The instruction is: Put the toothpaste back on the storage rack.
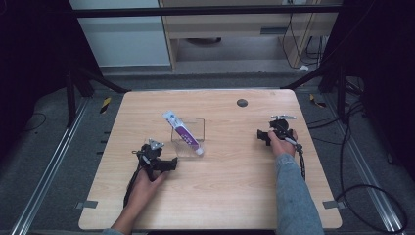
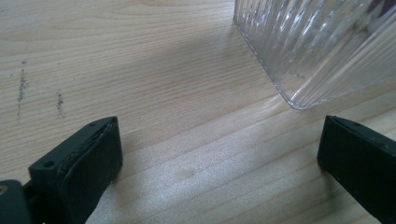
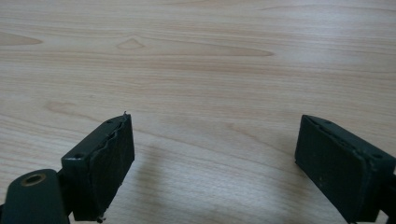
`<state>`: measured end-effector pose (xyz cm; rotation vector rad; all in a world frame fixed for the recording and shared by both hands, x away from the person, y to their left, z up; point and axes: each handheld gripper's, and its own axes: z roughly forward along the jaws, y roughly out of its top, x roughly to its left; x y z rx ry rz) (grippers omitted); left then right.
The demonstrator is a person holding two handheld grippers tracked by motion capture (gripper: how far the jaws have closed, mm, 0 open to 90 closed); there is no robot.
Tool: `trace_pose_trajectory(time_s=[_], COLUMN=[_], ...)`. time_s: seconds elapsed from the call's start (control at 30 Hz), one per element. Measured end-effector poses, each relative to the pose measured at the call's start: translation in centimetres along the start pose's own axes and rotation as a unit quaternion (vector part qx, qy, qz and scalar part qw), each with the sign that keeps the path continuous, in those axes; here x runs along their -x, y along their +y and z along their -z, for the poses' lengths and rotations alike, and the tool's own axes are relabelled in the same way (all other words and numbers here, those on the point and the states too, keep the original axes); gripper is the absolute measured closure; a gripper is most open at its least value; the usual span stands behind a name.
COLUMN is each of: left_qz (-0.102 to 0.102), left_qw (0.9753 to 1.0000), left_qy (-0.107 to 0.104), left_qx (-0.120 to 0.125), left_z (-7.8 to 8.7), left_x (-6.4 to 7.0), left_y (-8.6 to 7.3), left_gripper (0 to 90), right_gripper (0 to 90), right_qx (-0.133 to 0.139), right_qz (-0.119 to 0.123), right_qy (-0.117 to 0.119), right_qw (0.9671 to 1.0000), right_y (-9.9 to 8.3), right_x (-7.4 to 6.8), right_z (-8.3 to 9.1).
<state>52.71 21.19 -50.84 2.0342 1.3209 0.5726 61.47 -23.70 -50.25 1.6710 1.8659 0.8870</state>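
A clear ribbed plastic box [image 1: 188, 137] stands near the middle of the wooden table [image 1: 215, 196]. A white and purple tube [image 1: 182, 132] lies slanted across the box, its cap end toward the front right. My left gripper [image 1: 172, 164] rests on the table just front-left of the box, open and empty. In the left gripper view its jaws stand wide apart, and the ribbed box corner [image 2: 317, 51] sits just ahead at the upper right. My right gripper [image 1: 261, 135] is at the right side of the table, open, with bare wood between its jaws [image 3: 215, 154].
A small dark round spot [image 1: 242, 103] marks the table near its far edge. Black cables [image 1: 352, 161] trail on the floor at the right. Metal rails run along both sides of the table.
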Motion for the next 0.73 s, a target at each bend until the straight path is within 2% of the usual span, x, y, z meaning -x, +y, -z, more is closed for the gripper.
trace_pose_trajectory(time_s=[0.2, 0.37, 0.53, 0.63, 0.67, 0.73], left_qz=[0.000, -0.001, -0.001, -0.002, -0.002, -0.002], left_qw=[1.0000, 1.0000, 1.0000, 1.0000, 1.0000, 1.0000], left_qy=[0.000, 0.000, 0.000, 0.000, 0.000, 0.000], left_qx=[0.000, -0.001, -0.001, -0.002, -0.002, -0.002], left_z=[-0.01, -0.01, -0.01, -0.01, 0.00, 0.00], left_x=[0.01, 0.02, 0.02, 0.00, 0.00, 0.01], left_y=[0.01, 0.03, 0.04, 0.04, 0.04, 0.03], left_gripper=[0.0, 0.0, 0.0, 0.0, 0.0, 0.0], right_gripper=[11.8, 12.1, 11.7, 2.9, 0.4, 0.3], right_qx=[0.002, 0.007, 0.006, -0.003, -0.008, -0.008], right_qz=[-0.004, 0.020, 0.033, 0.025, 0.010, 0.006], right_qy=[-0.003, -0.018, -0.014, -0.025, -0.034, -0.041], right_qw=[1.0000, 0.9996, 0.9993, 0.9994, 0.9993, 0.9991], right_y=[-0.21, -0.36, -0.39, -0.52, -0.55, -0.60], right_x=[0.32, 0.03, 0.05, -0.01, -0.11, -0.18], right_z=[-0.30, -0.61, -0.63, -0.62, -0.62, -0.59])
